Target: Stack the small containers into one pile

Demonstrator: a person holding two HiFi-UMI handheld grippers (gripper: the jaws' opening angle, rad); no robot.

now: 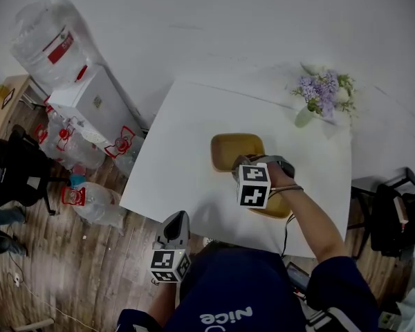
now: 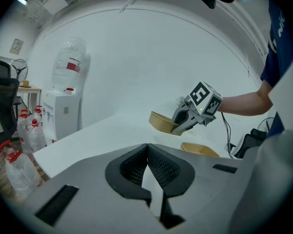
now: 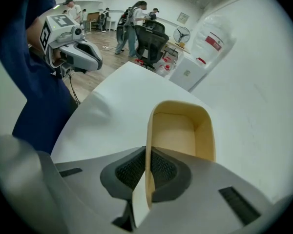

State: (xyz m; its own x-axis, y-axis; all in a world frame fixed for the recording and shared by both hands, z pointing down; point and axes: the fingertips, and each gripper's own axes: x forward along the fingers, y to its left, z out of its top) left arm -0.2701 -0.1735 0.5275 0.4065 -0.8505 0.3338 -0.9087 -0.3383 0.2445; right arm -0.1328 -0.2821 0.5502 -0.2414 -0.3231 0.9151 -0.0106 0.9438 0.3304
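Right gripper (image 3: 147,177) pinching one side wall of the held container (image 3: 179,130), a shallow tan tray with rounded corners. One pad presses on the inside of the wall and the other on the outside, at the rim. The held container hangs tilted, up and to the left of the resting container (image 1: 279,207) and farther from the person. The resting container is a second tray of the same kind, lying flat on the white table (image 1: 187,151) partly under the person's right forearm, and the two trays do not touch. The held container shows a bare floor and is empty. Of the resting container only the rim and part of the inside show, and nothing is seen in it. Judged from the thin wall and matt surface, such a tray is probably light and pulp-like. It seems stiff enough to be carried by one wall, yet liable to crease under a hard pinch and to swing from an off-centre hold. The middle of a side wall looks the soundest grip. The sloped walls suggest ready nesting once the tray is squared over the resting container. Left gripper (image 2: 147,165), pressed together on nothing, hovers well apart from the resting container, to its left and nearer the person.
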